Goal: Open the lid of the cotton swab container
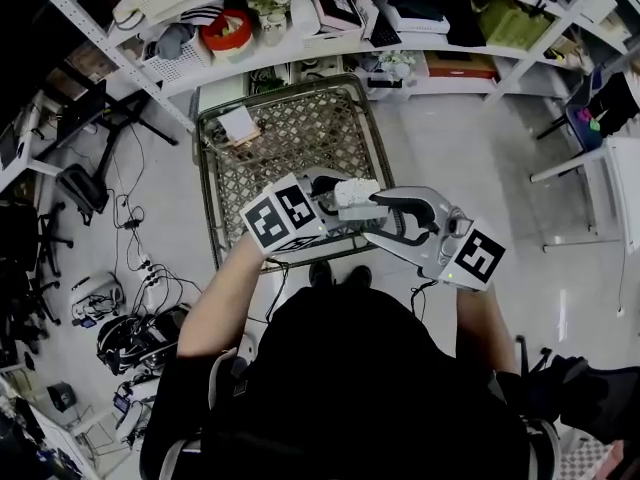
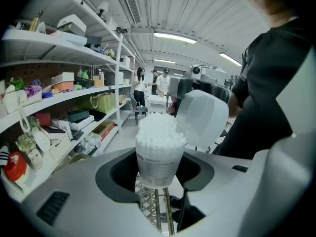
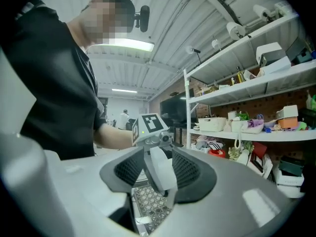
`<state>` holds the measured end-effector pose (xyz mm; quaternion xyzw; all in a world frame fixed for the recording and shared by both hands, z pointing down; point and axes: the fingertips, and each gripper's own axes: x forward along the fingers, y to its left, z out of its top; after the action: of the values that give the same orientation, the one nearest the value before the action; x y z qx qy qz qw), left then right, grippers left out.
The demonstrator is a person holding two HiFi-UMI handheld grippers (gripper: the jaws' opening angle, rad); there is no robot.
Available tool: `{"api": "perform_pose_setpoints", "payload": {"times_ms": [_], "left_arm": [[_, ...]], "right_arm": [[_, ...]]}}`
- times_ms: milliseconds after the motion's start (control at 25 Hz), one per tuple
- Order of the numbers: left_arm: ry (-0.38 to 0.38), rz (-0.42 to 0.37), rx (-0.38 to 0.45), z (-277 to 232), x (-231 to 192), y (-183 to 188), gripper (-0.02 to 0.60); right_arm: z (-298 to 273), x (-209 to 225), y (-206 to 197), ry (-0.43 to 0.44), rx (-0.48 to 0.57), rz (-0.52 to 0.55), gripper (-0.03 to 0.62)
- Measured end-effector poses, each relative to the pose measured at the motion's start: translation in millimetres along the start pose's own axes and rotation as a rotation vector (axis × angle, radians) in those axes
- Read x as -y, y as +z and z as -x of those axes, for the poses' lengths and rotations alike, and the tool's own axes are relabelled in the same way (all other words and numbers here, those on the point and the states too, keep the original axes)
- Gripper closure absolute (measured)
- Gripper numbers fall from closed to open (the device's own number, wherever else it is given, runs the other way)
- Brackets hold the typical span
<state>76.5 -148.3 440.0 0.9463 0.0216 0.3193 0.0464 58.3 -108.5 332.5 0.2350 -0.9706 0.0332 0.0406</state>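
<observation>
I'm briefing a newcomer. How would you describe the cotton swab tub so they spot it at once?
Find the wire shopping cart below the shelves; the person stands at its near edge. Their left claw grips a small clear tub, the only thing there packed with white swab tips, its lid tipped open.

Wire mesh cart (image 1: 310, 133) on pale floor, 1 white paper pad (image 1: 238, 125) in its far-left corner. Cluttered shelves (image 1: 230, 66) behind: red bowl (image 1: 227, 30), green bag (image 1: 515, 23). Cables (image 1: 125, 223) on floor at left. People (image 2: 139, 85) far down the aisle.
</observation>
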Motion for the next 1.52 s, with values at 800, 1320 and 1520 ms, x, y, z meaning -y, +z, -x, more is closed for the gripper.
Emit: {"api": "perform_pose_setpoints", "payload": {"times_ms": [800,1320,1520], "left_arm": [[0.234,0.074,0.08,29.1,-35.1,7.9,0.379],[0.31,0.145,0.081,24.0,-40.3,-14.0,0.379],[0.333,0.166,0.092,26.4,-44.1,-15.3,0.379]], "right_arm": [[56.8,72.0,10.1,-0.312,0.156,-0.093,0.525],[83.6,101.9,-17.5,-0.501,0.205,-0.228,0.585],[84.5,104.3,-22.5,-0.518,0.2,-0.237,0.585]]}}
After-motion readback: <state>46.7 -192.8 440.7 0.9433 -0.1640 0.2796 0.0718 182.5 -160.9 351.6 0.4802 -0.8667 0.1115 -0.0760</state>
